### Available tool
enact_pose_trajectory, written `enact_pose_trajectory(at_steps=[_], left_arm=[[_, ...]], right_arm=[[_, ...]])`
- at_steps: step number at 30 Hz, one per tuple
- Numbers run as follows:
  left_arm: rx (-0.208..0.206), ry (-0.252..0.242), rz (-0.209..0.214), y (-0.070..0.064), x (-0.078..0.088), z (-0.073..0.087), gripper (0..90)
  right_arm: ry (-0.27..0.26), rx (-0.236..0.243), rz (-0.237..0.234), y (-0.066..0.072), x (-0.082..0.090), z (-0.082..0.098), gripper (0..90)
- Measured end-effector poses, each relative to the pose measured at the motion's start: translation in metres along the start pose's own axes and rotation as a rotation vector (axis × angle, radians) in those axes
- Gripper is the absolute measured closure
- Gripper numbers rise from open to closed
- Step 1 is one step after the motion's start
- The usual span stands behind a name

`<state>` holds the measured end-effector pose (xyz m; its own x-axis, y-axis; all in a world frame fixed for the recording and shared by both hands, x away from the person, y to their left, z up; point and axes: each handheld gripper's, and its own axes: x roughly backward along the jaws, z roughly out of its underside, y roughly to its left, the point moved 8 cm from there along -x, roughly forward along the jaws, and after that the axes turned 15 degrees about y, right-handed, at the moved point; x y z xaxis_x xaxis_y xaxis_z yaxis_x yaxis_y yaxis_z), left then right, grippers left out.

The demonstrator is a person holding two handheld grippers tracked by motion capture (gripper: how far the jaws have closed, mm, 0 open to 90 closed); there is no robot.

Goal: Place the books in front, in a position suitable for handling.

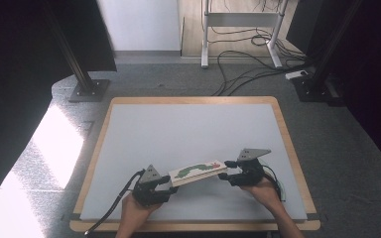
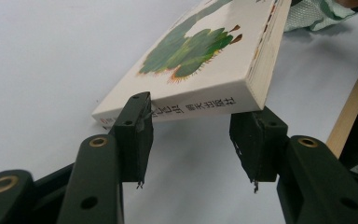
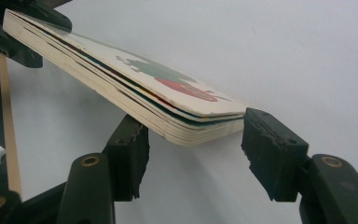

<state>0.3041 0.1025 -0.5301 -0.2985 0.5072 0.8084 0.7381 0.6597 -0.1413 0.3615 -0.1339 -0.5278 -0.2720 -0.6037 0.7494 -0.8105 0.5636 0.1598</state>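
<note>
Holding one board book (image 1: 198,171) between my left claw (image 1: 170,180) and right claw (image 1: 228,164), both gripping its ends; lowering level onto table (image 1: 188,129) advised.

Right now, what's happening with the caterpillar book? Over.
Left gripper and right gripper at either end, jaws straddling it, grip unclear. Caterpillar board book tilted over grey table. Nothing in the way.

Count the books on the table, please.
1. The book is near the front edge of the table, between the left hand-held gripper and the right hand-held gripper. Nothing seems able to hide another.
</note>
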Motion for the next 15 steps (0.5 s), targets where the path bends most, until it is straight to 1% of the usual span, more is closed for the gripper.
enact_pose_trajectory(at_steps=[2,3,7,11,15], left_arm=[[0.012,0.003,0.007,-0.001,-0.001,0.003,49.1],[0.023,0.007,0.017,-0.002,-0.003,0.005,49.1],[0.046,0.010,0.037,-0.004,-0.006,0.011,50.1],[0.062,0.012,0.039,-0.006,-0.010,0.017,50.8],[0.069,0.015,0.025,-0.009,-0.014,0.022,51.2]], right_arm=[[0.003,0.009,0.012,0.002,0.000,0.003,40.6],[0.006,0.011,0.018,0.002,0.000,0.004,40.6],[0.010,0.017,0.021,0.006,-0.002,0.010,40.5],[0.012,0.018,0.026,0.008,-0.004,0.016,40.6],[0.014,0.020,0.030,0.010,-0.007,0.023,40.6]])
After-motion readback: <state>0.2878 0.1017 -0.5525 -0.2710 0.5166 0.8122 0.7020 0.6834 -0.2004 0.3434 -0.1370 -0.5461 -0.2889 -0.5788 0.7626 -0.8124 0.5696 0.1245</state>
